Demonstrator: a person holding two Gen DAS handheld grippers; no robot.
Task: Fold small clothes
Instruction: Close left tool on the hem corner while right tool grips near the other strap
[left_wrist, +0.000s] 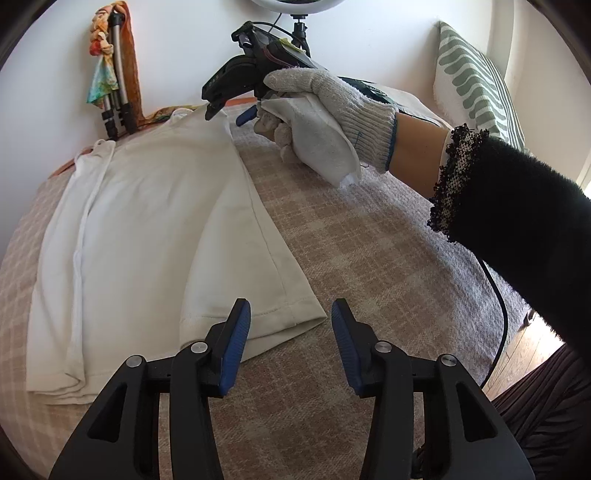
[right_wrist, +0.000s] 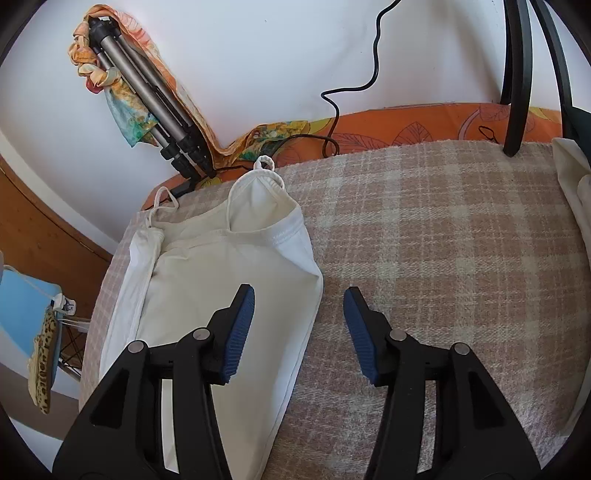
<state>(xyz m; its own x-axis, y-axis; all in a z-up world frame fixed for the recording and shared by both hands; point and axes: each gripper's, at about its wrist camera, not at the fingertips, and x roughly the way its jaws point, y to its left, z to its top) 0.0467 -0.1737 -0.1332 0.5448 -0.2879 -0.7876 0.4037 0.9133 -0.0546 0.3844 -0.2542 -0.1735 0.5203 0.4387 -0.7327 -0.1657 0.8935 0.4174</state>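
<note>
A white strappy top (left_wrist: 147, 221) lies flat on the checked blanket (left_wrist: 369, 258), folded lengthwise, straps toward the wall. My left gripper (left_wrist: 291, 314) is open just above its near hem corner, the pads not touching the cloth. In the right wrist view the same top (right_wrist: 236, 266) shows its straps and neckline. There my right gripper (right_wrist: 299, 295) is open over the top's right edge, one finger above the fabric and the other above the blanket (right_wrist: 443, 240). The left wrist view shows the right gripper (left_wrist: 227, 114) at the far strap end, held by a gloved hand (left_wrist: 325, 122).
A folded tripod (right_wrist: 162, 99) draped with a colourful scarf leans on the wall at the back left. A black cable (right_wrist: 332, 122) and black stand legs (right_wrist: 517, 74) are at the blanket's far edge. A green-patterned pillow (left_wrist: 476, 81) sits at the right. More white cloth (right_wrist: 576, 184) lies at the right edge.
</note>
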